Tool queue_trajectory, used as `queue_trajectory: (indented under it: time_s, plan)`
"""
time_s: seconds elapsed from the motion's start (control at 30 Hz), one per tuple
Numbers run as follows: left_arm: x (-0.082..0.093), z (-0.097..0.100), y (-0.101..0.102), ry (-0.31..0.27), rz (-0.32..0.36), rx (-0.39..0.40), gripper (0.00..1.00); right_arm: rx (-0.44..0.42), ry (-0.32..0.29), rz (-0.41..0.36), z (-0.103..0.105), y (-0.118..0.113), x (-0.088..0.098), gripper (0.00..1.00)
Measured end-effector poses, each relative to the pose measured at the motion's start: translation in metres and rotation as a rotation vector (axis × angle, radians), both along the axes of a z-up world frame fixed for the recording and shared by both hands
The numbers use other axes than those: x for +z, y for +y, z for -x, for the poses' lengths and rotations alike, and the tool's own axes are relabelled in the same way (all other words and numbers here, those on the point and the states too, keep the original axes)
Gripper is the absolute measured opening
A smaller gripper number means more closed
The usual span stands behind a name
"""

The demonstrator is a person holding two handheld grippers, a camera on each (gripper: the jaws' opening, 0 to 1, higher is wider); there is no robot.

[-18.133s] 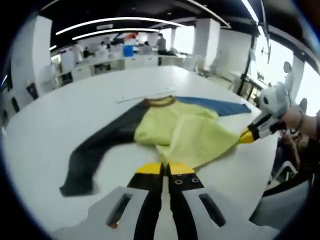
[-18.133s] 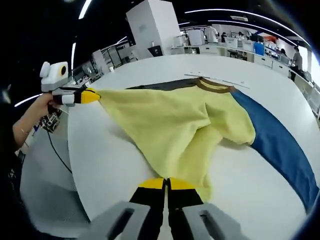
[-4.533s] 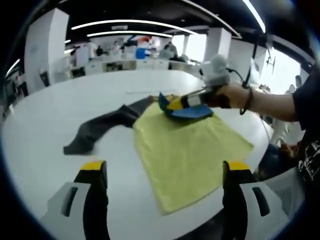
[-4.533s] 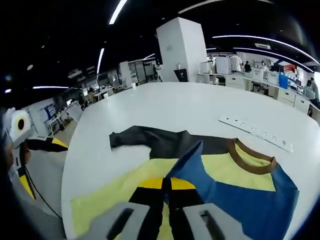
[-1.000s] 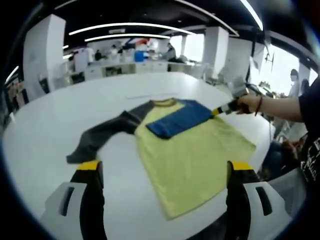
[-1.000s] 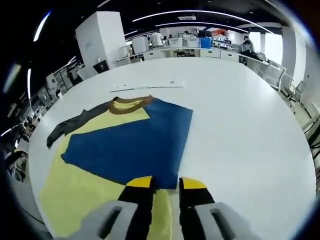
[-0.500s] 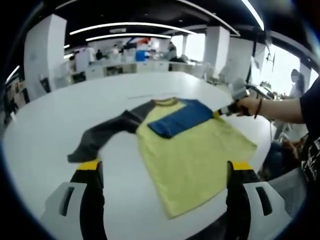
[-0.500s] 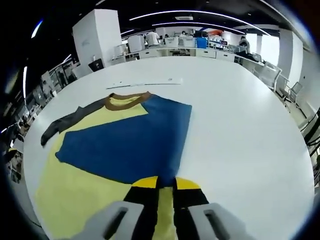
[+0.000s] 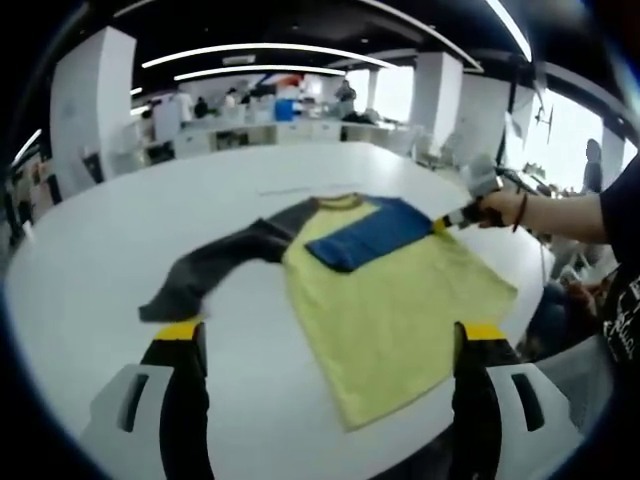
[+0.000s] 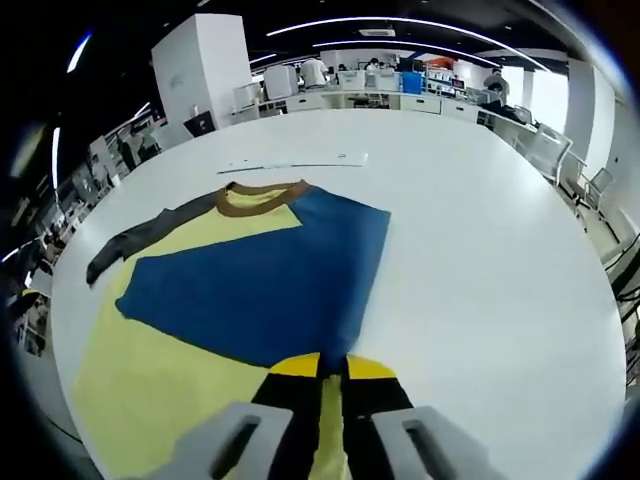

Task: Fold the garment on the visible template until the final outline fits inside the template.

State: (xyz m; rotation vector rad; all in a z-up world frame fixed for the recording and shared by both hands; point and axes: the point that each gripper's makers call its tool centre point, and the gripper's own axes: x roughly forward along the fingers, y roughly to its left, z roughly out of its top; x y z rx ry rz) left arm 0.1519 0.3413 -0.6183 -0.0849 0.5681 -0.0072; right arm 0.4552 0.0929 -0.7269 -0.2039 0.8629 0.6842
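A long-sleeved shirt lies flat on the white table (image 9: pixel 90 250). Its yellow body (image 9: pixel 400 310) faces me, and the blue sleeve (image 9: pixel 375 230) is folded across the chest below the brown collar (image 9: pixel 340 201). The dark grey sleeve (image 9: pixel 215 270) stretches out to the left. My left gripper (image 9: pixel 330 335) hangs open above the near table edge, jaws wide apart, nothing between them. My right gripper (image 10: pixel 332 365) is shut on the shirt's side edge, where the blue sleeve (image 10: pixel 260 285) meets the yellow body (image 10: pixel 150 370). In the left gripper view, a hand holds the right gripper (image 9: pixel 442 221) at the shirt's right side.
A thin white strip (image 10: pixel 295 162) lies on the table beyond the collar (image 10: pixel 262 199). The person's arm (image 9: pixel 560 215) reaches in from the right. The table's curved edge (image 10: pixel 600 330) runs close on the right. Desks, pillars and people stand far behind.
Within the last second my right gripper's jaws closed on the shirt's edge. Before that it carried the blue sleeve across the chest. The left gripper has let go of the hem and stands open.
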Motion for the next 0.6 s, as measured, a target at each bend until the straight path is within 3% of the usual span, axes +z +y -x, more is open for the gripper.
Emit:
queue_trajectory:
  time_s: [0.6]
  plan:
    - [-0.003, -0.001, 0.001, 0.014, -0.002, -0.009, 0.99, 0.059, 0.011, 0.058, -0.016, -0.026, -0.001, 0.01]
